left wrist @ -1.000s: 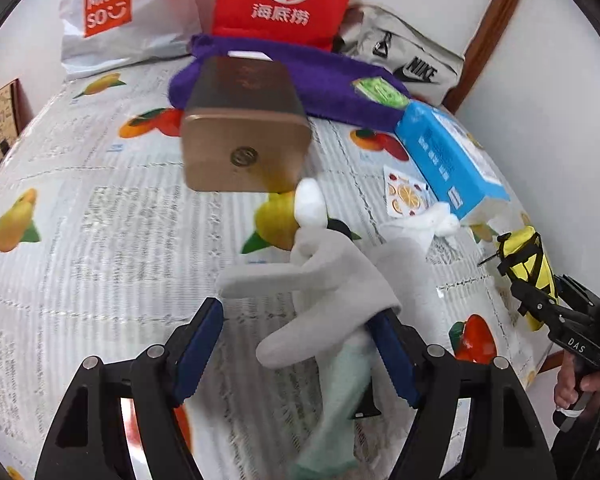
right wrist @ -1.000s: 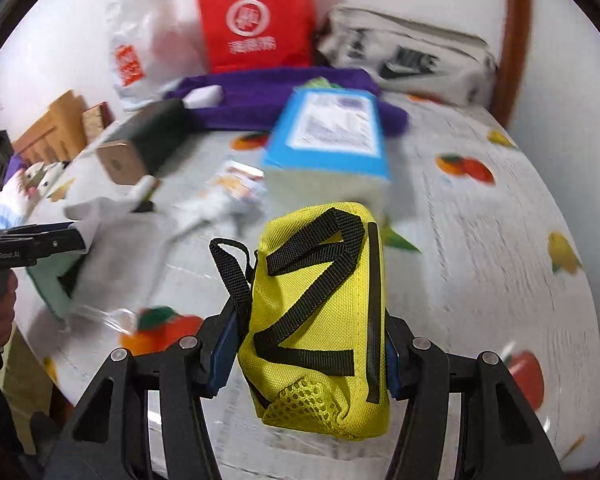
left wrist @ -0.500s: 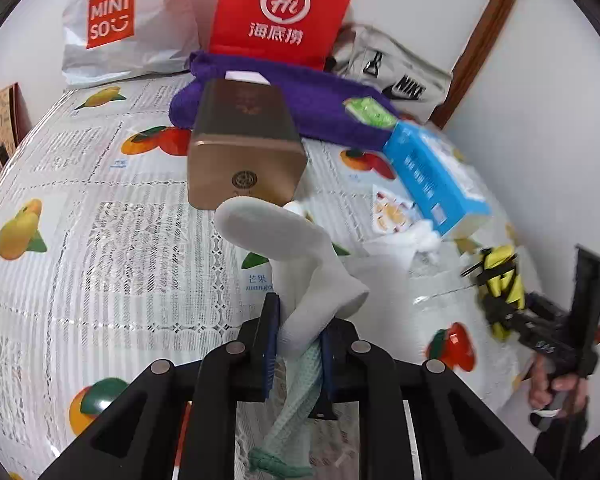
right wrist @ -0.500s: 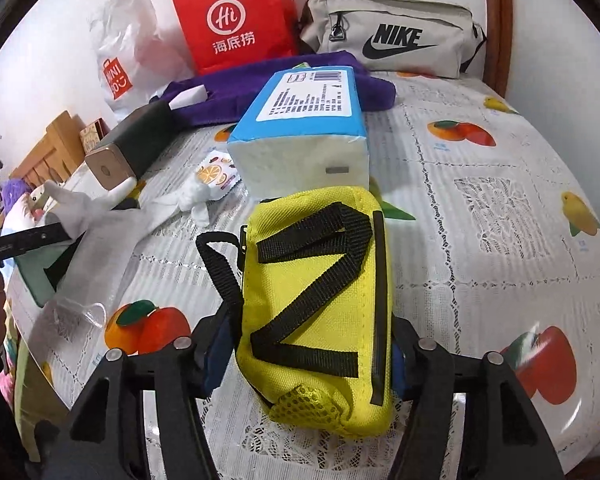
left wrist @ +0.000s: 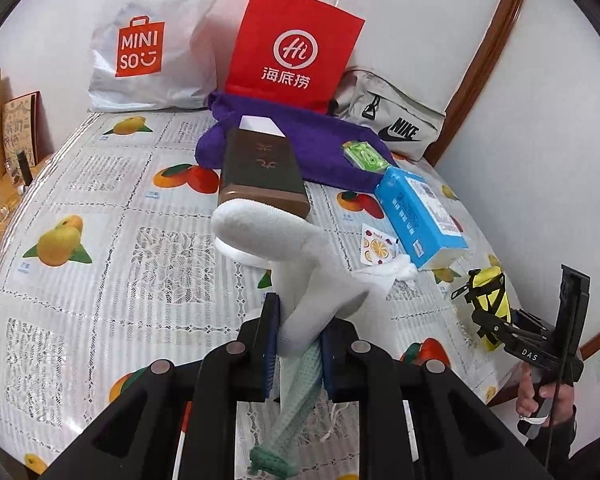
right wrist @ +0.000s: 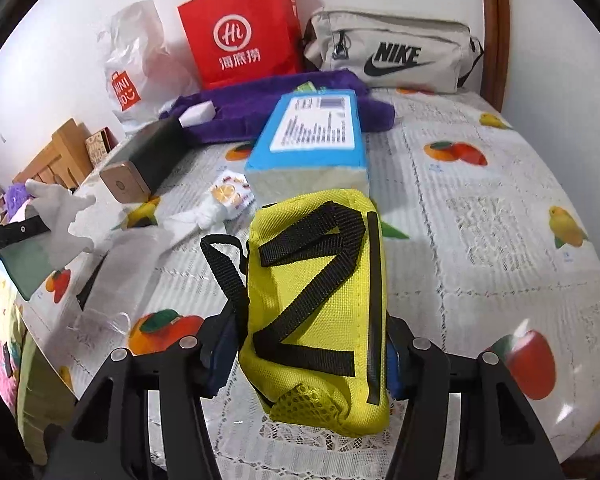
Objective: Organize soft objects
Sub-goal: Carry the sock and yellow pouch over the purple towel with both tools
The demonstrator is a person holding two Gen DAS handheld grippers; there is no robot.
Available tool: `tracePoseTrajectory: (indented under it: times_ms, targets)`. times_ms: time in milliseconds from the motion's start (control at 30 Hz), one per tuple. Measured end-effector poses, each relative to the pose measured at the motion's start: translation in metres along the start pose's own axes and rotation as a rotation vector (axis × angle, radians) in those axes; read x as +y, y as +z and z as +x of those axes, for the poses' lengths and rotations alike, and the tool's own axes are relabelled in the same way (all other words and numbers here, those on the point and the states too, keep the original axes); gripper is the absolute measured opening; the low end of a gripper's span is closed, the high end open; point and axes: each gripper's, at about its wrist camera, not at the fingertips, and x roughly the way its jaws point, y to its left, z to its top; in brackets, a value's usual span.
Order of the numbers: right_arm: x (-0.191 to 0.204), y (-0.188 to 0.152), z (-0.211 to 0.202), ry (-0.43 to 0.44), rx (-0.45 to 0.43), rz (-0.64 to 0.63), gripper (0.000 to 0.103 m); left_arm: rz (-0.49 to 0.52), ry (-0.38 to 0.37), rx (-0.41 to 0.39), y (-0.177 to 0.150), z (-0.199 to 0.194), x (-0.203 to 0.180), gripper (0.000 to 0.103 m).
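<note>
- The white sock (left wrist: pixel 284 264) sat pinched between the left gripper's (left wrist: pixel 298 344) blue pads, its jaws having just closed nearly together on the fabric; the toe stood up and forward of the jaws, while a pale green knit piece (left wrist: pixel 300 396) hung down below them.
- So the sock's long axis ran roughly along the gripper's pointing line, upward and away from the pads, lifted off the fruit-print tablecloth (left wrist: pixel 100 272).
- The right gripper (right wrist: pixel 308 352) clamped the yellow pouch (right wrist: pixel 320 304) across its width, jaws about half spread around it; the pouch's long axis pointed away from the jaws toward the blue tissue pack (right wrist: pixel 316 136).
- Beyond the sock lay a brown box (left wrist: pixel 260 172), and behind it a purple towel (left wrist: pixel 300 140), a red paper bag (left wrist: pixel 292 44), a white shopping bag (left wrist: pixel 156 40) and a grey Nike bag (left wrist: pixel 392 120).
- Both hands were loaded, so my judgement is that either placement comes next: the left hand was nearer the towel side, the right nearer the tissue pack and Nike bag.
</note>
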Motion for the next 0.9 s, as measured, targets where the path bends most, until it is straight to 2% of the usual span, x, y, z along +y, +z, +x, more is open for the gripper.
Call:
tracePoseTrajectory:
  times_ms: [167, 400, 900]
  targets:
    - [0.004, 0.014, -0.018, -0.001, -0.036, -0.025, 0.058, -0.009, 0.006, -0.010, 0.008, -0.006, -0.004, 0.018]
    - [0.005, 0.040, -0.039, 0.048, -0.083, -0.025, 0.058, 0.014, 0.017, -0.031, 0.026, -0.013, -0.017, 0.018]
    - [0.012, 0.101, -0.047, 0.096, -0.121, -0.081, 0.058, 0.013, 0.040, -0.052, 0.071, -0.014, -0.026, 0.018]
